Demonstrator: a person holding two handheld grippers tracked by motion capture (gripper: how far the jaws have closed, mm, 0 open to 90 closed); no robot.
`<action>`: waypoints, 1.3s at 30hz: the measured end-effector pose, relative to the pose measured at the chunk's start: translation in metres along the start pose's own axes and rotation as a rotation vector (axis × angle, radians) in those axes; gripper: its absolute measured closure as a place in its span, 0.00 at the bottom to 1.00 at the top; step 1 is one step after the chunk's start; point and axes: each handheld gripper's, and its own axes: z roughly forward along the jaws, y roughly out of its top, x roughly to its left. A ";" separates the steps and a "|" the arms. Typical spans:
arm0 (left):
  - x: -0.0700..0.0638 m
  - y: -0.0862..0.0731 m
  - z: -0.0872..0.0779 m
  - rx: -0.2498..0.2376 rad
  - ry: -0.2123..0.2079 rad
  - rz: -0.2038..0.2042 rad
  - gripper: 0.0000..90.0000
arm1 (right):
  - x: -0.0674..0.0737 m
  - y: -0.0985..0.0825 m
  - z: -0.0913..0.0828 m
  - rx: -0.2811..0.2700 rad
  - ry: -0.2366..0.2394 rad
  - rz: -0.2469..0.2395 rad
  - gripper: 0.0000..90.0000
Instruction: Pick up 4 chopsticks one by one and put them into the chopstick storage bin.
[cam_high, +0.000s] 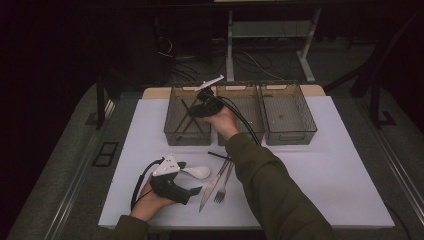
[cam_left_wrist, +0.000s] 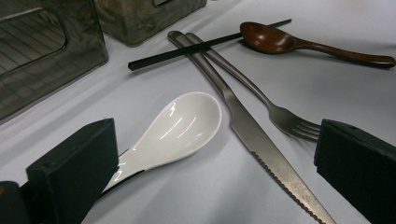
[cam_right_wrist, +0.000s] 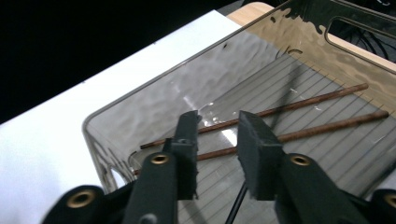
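no readable writing on bin (cam_right_wrist: 140, 112) or chopsticks (cam_right_wrist: 299, 105)

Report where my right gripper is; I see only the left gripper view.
Observer: The right gripper hangs over the leftmost smoky clear plastic bin.
Operator: Say what lies in that bin.
Observer: Two thin brown wooden chopsticks lie on its ribbed floor.
Operator: Give me the jaws.
Observer: They stand apart, with nothing between them.
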 end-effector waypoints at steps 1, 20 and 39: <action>0.000 0.000 0.000 0.001 0.000 0.000 0.00 | -0.001 0.000 -0.002 0.000 0.006 -0.001 0.70; 0.001 0.000 0.000 0.002 0.003 -0.010 0.00 | -0.008 -0.022 -0.069 -0.034 0.073 -0.039 0.50; 0.001 -0.001 -0.001 0.003 0.003 -0.022 0.00 | -0.025 -0.058 -0.132 -0.002 0.058 -0.078 0.49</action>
